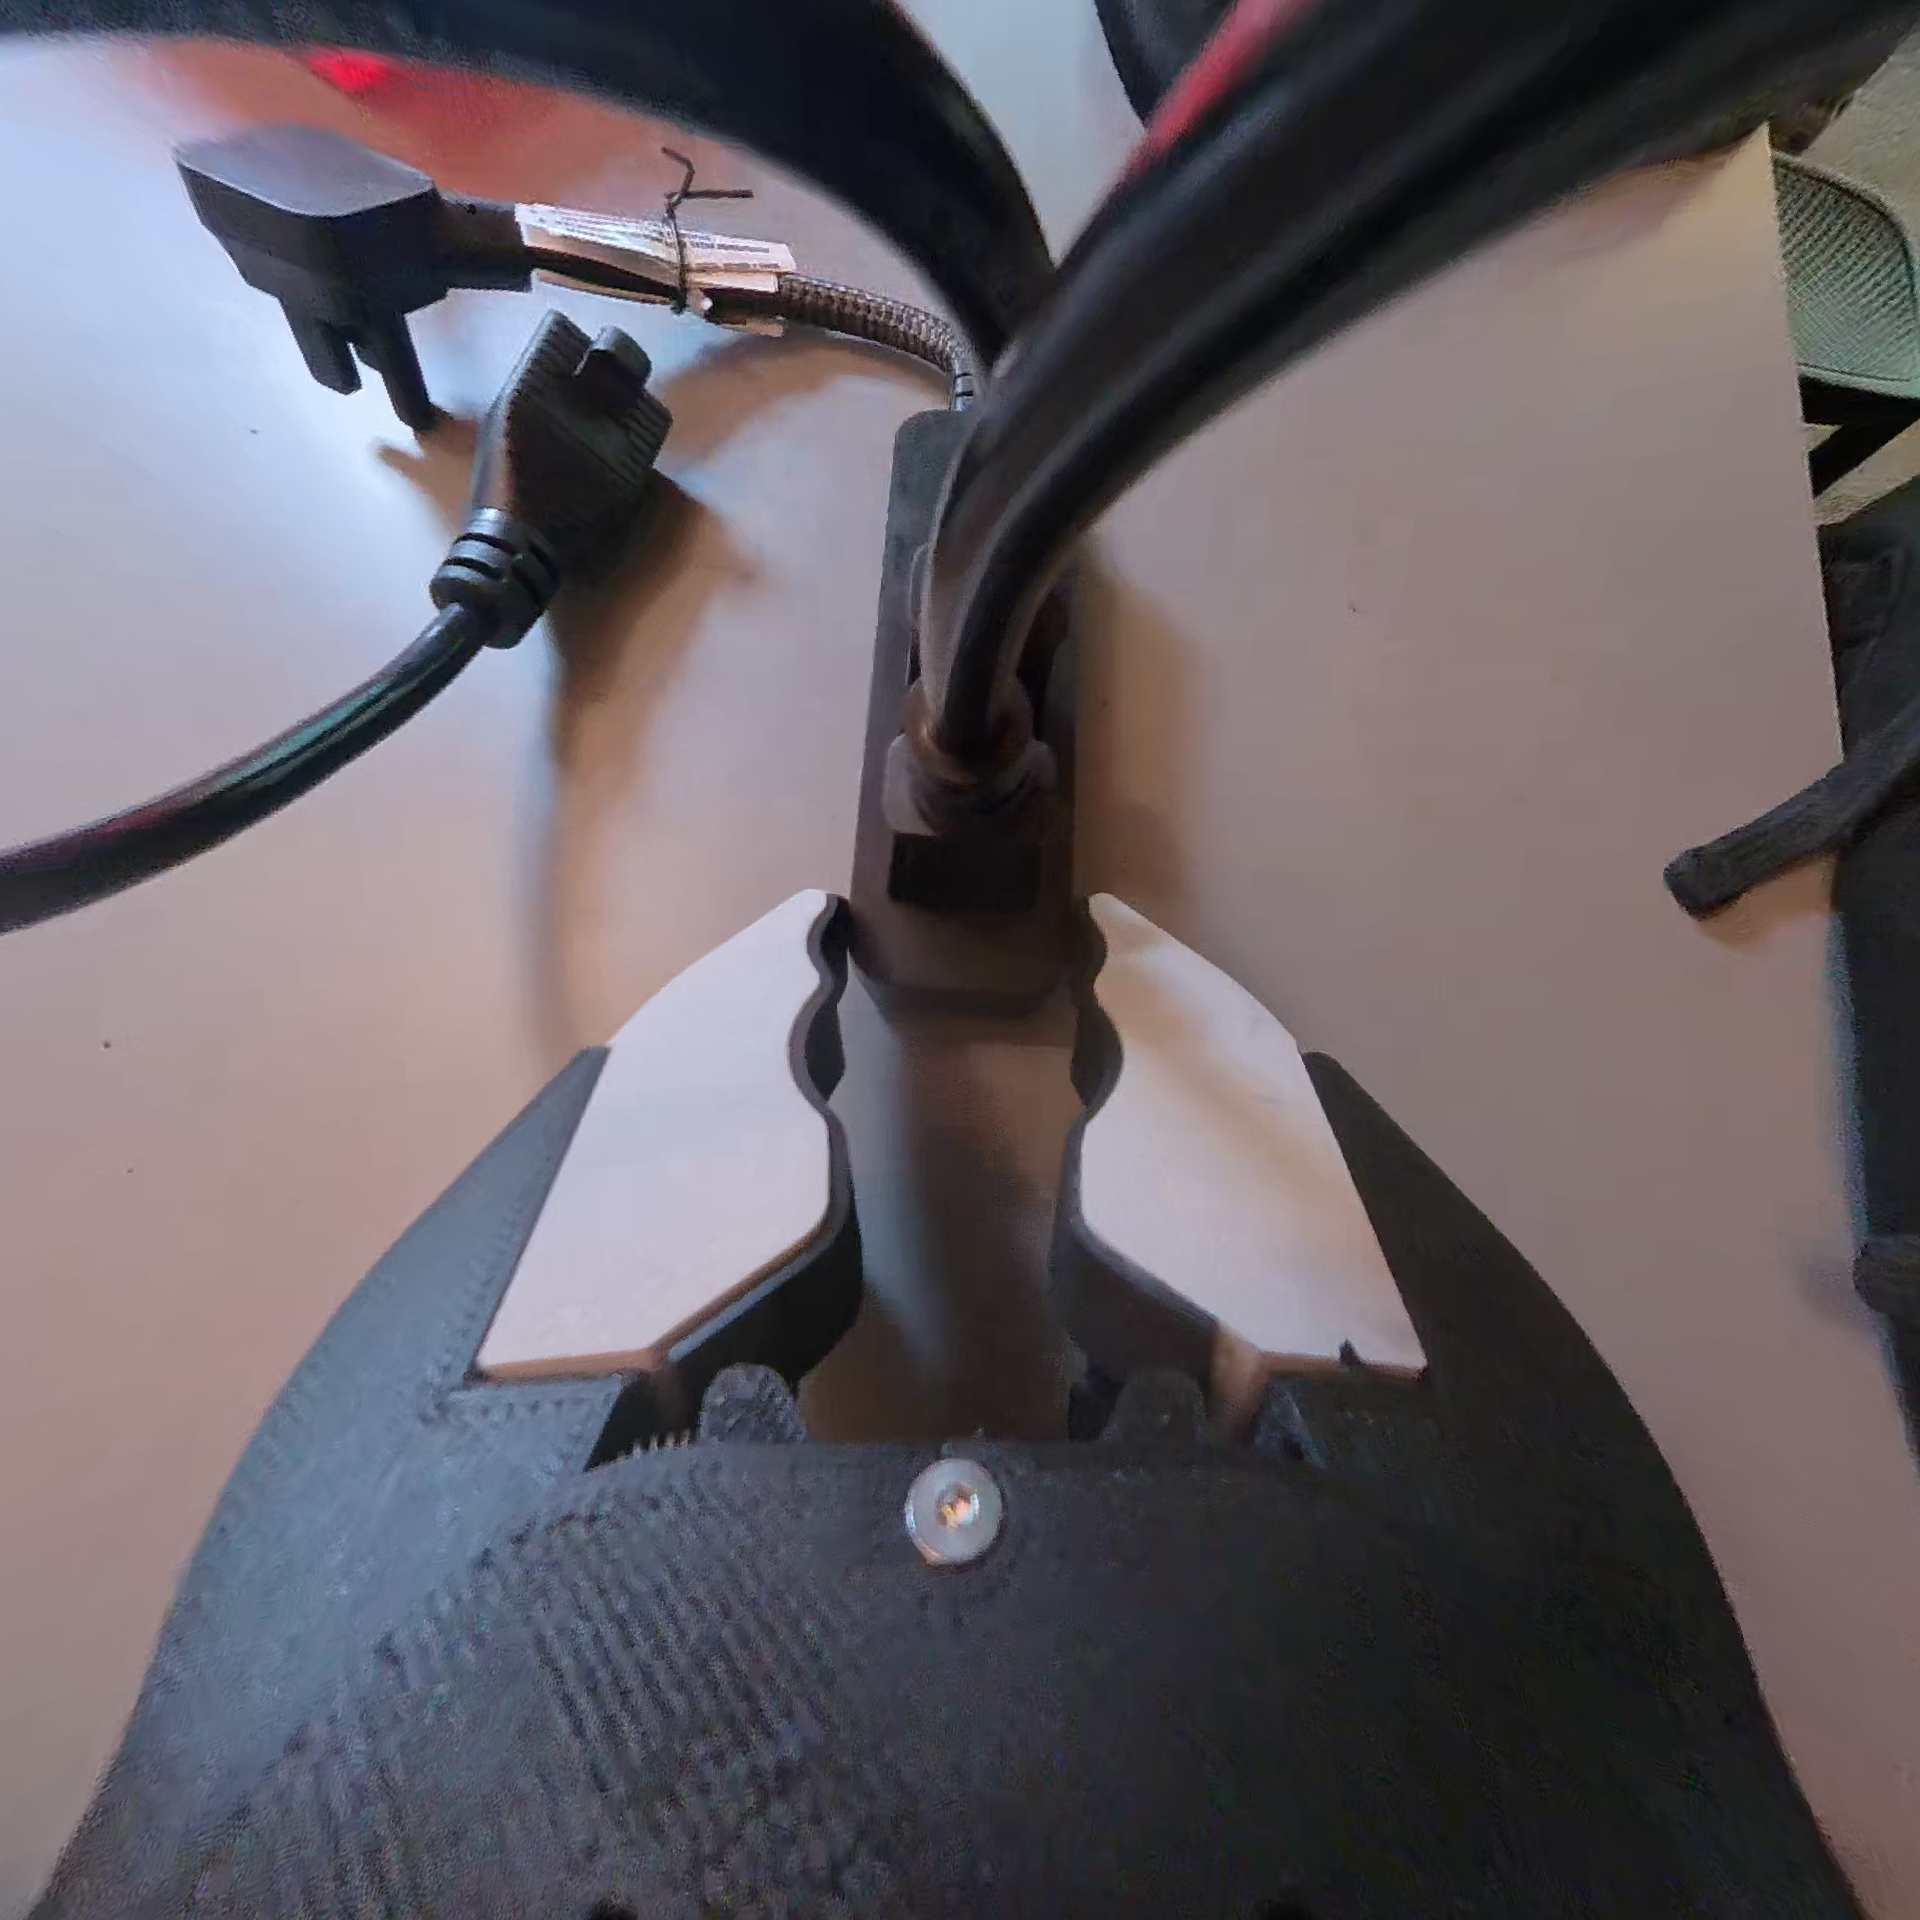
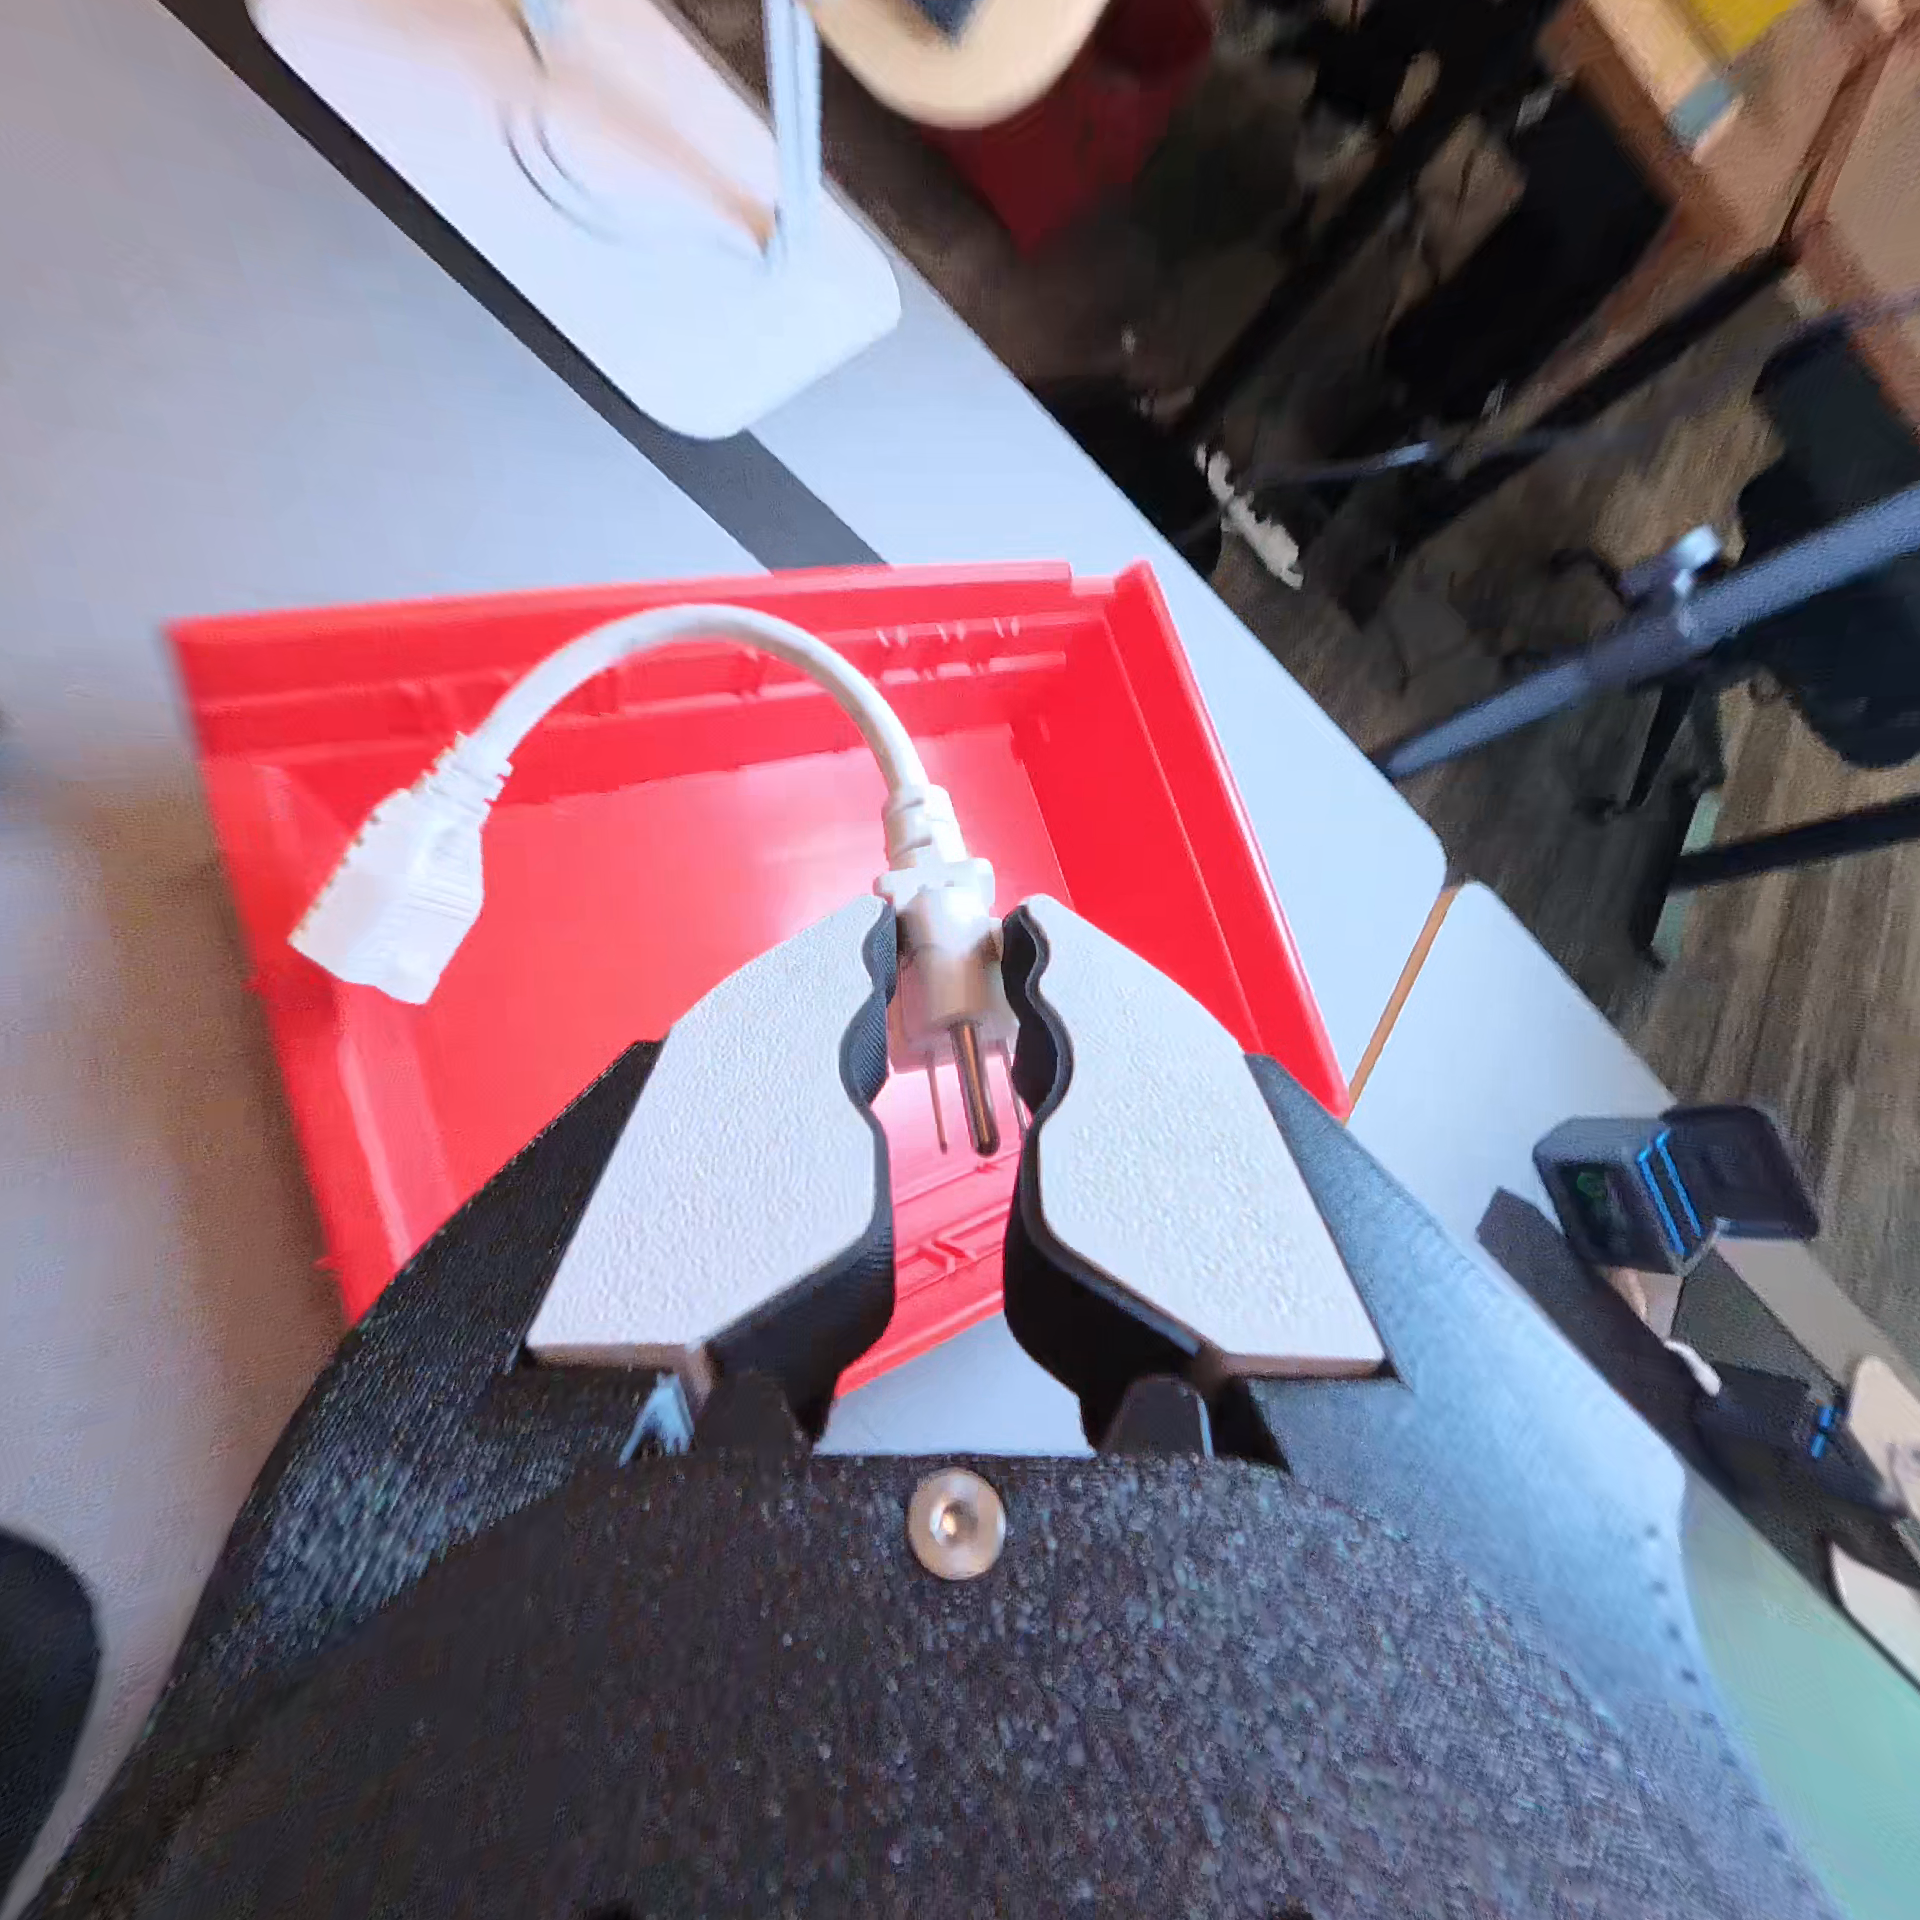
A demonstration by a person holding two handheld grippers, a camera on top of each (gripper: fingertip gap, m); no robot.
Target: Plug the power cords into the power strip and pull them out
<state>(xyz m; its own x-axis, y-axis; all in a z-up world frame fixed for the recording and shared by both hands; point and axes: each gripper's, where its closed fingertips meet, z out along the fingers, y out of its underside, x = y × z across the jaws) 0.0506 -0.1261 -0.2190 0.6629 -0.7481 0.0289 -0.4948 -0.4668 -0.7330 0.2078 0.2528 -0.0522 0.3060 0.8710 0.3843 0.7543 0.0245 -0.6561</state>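
Observation:
In the left wrist view, my left gripper (image 1: 964,920) is shut on the near end of a narrow black power strip (image 1: 902,623) that lies on the pale table. A thick black cord (image 1: 1101,416) is plugged into the strip and arcs up to the right. Two loose black plugs lie at the upper left: a blocky plug (image 1: 312,229) on a braided cable and a ribbed plug (image 1: 582,457) on a smooth cable. In the right wrist view, my right gripper (image 2: 951,925) is shut on the white plug (image 2: 940,977) of a short white extension cord (image 2: 727,634). It holds the plug above a red bin (image 2: 1195,790), prongs toward the camera.
The red bin sits near the table's right edge. A white flat base (image 2: 644,239) lies beyond it. A black device with blue ports (image 2: 1673,1184) sits at the right. A tripod (image 2: 1714,613) and clutter stand on the floor. A mesh chair (image 1: 1849,270) borders the left view's table edge. Spacing between my two grippers at the tips: around 45 centimeters. About 40 centimeters separates my right fingertips from the tripod (image 2: 1714,613).

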